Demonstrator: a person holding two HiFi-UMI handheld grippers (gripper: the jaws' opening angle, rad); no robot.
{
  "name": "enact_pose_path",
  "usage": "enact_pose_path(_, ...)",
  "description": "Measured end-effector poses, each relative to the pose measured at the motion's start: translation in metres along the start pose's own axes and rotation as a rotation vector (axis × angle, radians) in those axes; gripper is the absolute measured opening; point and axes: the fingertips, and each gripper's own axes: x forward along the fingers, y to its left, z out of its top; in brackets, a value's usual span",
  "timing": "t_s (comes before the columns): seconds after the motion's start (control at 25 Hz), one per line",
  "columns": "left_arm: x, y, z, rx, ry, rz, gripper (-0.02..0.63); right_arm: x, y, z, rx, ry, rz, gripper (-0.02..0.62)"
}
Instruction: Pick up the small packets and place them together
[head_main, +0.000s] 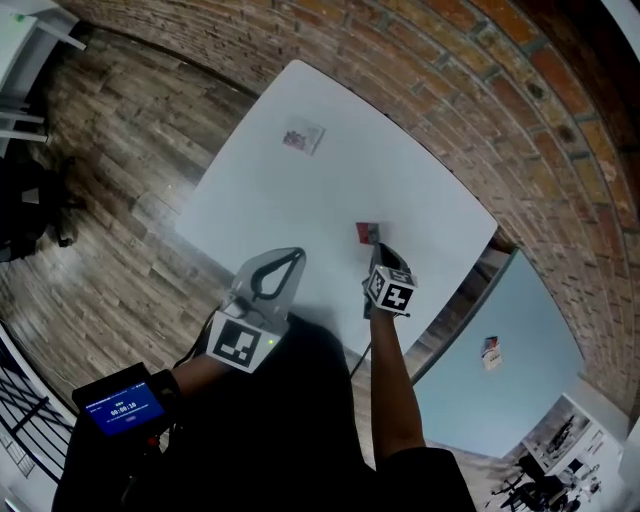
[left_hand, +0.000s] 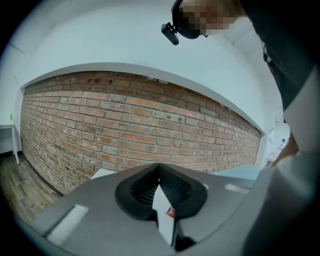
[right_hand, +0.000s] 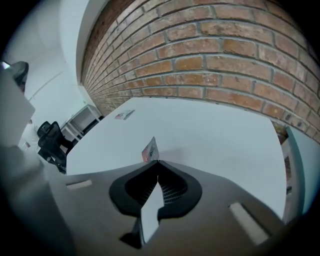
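Right gripper (head_main: 377, 248) pinched shut on red packet (head_main: 367, 233), right side of white table (head_main: 420, 190). Left gripper (head_main: 297, 253) closed, empty. Second packet (head_main: 303, 136) far left.

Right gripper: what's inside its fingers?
The right gripper pinches a small packet at its tips; the packet's lower edge is hidden between the fingers.

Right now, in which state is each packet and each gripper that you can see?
Right gripper: shut on the red packet.
Red packet: pinched at the jaw tips, standing on edge.
Left gripper: shut, holding nothing.
Far packet: lying flat on the white table, untouched.
Third packet: lying on the pale blue table, apart from the other two.
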Motion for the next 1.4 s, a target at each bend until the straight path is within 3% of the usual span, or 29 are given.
enact_pose_path(0.2, -0.001, 0.009, 0.002, -0.018, -0.018, 0.054, 0.0, 0.005, 0.011, 0.012, -0.142, 0.048, 0.037, 0.005)
enact_pose_path(0.48, 0.002, 0.023, -0.001, -0.042, -0.02, 0.1, 0.0, 0.02, 0.025, 0.032, -0.229, 0.091, 0.119, 0.005)
enact_pose_path(0.88, -0.012, 0.008, 0.002, -0.035, -0.042, 0.118, 0.0, -0.003, 0.036, 0.034, -0.312, 0.112, 0.188, 0.003)
enact_pose_path(1.24, -0.019, 0.015, 0.001, -0.039, -0.046, 0.144, 0.0, 0.009, 0.044, 0.037, -0.45, 0.144, 0.181, 0.003)
enact_pose_path(1.4, -0.022, 0.02, -0.004, -0.048, -0.043, 0.161, 0.0, 0.015, 0.045, 0.037, -0.557, 0.152, 0.144, 0.003)
